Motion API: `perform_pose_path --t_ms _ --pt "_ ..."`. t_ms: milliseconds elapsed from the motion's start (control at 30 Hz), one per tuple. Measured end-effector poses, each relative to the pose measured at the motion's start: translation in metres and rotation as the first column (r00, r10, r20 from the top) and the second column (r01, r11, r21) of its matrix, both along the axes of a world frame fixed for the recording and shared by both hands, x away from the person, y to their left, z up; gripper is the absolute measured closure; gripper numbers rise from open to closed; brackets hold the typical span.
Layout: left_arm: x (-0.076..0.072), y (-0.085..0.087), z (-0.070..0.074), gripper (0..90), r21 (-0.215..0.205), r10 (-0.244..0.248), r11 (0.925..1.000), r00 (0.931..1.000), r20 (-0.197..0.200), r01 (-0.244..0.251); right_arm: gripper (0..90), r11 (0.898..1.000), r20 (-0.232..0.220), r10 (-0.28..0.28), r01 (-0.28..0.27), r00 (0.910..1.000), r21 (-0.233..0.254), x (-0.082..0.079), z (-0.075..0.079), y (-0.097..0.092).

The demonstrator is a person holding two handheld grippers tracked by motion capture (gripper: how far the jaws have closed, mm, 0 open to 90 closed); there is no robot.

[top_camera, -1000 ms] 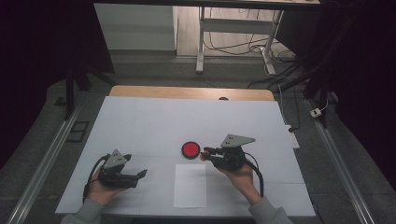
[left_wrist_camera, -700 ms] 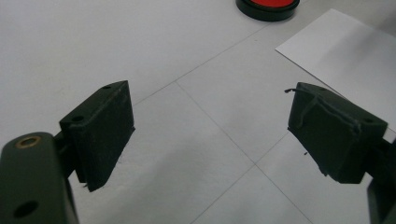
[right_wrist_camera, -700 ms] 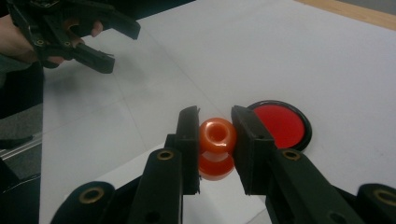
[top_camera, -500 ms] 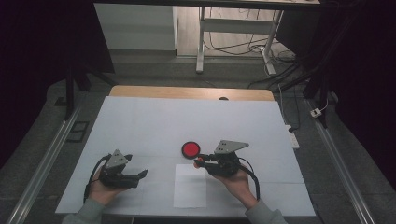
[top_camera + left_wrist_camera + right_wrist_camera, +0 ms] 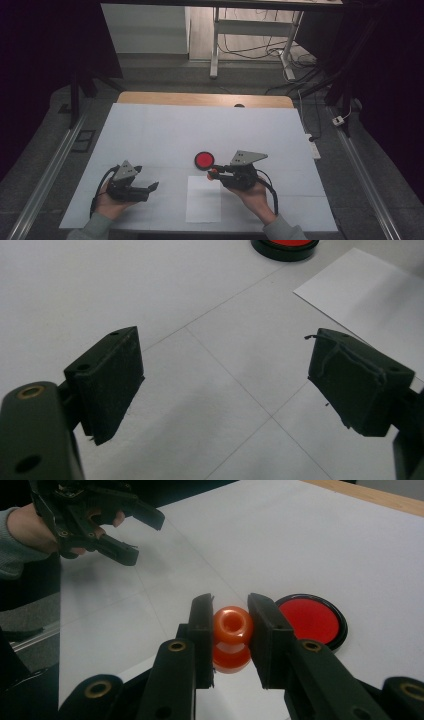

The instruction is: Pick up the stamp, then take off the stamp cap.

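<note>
Right gripper [image 5: 230, 630] clamped on a small orange stamp [image 5: 232, 636], knob end up between the pads. Stamp is held just beside the round red ink pad [image 5: 204, 160], on its near side, above the white bench [image 5: 200, 130]. White paper sheet [image 5: 203, 199] lies near the pad, closer to the person. Left gripper [image 5: 150, 187] rests well apart from the pad, jaws wide, nothing between them.
</note>
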State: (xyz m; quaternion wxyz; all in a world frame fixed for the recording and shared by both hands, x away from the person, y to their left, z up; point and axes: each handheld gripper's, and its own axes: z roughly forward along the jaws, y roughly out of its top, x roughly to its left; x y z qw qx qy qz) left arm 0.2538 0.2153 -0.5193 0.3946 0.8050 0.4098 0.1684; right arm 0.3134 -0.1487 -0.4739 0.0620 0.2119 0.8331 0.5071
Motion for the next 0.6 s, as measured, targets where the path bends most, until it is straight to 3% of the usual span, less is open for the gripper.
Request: perform_pose_path --t_ms 600 --pt "-0.0011 -0.0063 0.0032 14.8 -0.005 -0.025 0.9997 0.9996 0.017 0.025 72.6 1.0 0.008 -0.01 0.01 0.9999 0.011 -0.0017 0.0016 -0.0012"
